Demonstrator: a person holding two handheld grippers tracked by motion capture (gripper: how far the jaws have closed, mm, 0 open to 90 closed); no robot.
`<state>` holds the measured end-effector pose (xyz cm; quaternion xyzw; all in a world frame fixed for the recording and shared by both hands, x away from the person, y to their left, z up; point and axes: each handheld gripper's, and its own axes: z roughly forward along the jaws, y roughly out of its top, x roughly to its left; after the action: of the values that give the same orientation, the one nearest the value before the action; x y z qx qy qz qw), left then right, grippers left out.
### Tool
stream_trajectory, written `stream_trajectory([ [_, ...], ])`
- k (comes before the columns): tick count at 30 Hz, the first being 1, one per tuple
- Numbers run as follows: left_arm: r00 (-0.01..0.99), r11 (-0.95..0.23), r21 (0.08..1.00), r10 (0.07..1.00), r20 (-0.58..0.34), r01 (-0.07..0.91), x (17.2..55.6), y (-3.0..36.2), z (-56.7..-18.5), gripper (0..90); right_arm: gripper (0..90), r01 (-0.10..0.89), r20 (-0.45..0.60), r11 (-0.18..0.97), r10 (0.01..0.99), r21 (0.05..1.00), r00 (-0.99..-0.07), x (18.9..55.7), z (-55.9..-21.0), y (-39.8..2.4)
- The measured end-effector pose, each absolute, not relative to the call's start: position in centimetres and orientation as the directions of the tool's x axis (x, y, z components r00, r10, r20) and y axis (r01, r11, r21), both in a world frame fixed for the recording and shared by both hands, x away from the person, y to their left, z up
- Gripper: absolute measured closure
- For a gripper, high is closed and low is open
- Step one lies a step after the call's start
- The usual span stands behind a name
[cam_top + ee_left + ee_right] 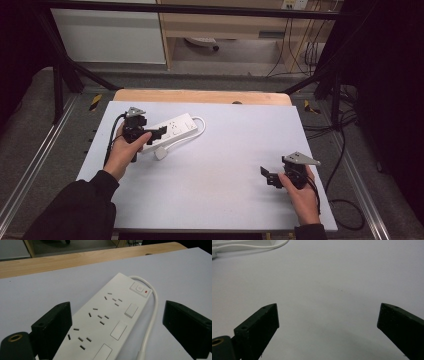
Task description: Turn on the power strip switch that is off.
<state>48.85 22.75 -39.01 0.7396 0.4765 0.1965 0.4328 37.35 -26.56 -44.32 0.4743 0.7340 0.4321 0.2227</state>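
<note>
Left hand-held gripper [159, 133] is over the near end of the white power strip [167, 131], jaws spread wide with the strip's body between them, not closed on it. In the left gripper view the hand-held gripper [117, 322] straddles the strip [107, 320]: one jaw on the bare bench side, the other out past the cable; contact with the strip cannot be told. The strip lies flat in the far-left part of the bench [225, 165], set at a slant, its switch end pointing toward the far edge. Switch button [139, 288] with a small red mark sits at that far end; three socket groups run down the face. The white cable [192, 131] loops off the switch end and runs back along the strip to the plug [161, 153], which lies on the bench just near of the strip.

Right hand-held gripper [270, 176] is near the bench's near-right corner, well apart from the strip, jaws wide open and holding nothing. In the right gripper view it [328, 322] faces bare bench surface [324, 285], with the cable [249, 247] at the top left corner.
</note>
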Motion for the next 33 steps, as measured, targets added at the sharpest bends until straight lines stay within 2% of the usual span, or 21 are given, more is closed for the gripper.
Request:
stream_trajectory([
  [9, 0.461, -0.209, 0.808, 0.884, -0.085, 0.551, 49.3, 22.2, -39.9, 9.9, 4.3, 0.505, 0.083, 0.176, 0.889, 0.845, -0.450, 37.3, -44.3, -26.6],
  [25, 0.470, -0.236, 0.781, 0.879, -0.082, 0.578, 49.6, 21.5, -40.8, 10.7, 4.4, 0.505, 0.086, 0.172, 0.890, 0.846, -0.447, 37.3, -44.2, -26.7],
  [29, 0.473, -0.242, 0.779, 0.877, -0.079, 0.578, 49.6, 21.3, -40.9, 13.6, 4.4, 0.504, 0.086, 0.169, 0.892, 0.847, -0.445, 37.3, -44.2, -26.8],
  [33, 0.478, -0.254, 0.776, 0.876, -0.068, 0.577, 49.6, 21.1, -41.0, 21.9, 4.4, 0.503, 0.083, 0.173, 0.891, 0.847, -0.446, 37.3, -44.2, -26.8],
])
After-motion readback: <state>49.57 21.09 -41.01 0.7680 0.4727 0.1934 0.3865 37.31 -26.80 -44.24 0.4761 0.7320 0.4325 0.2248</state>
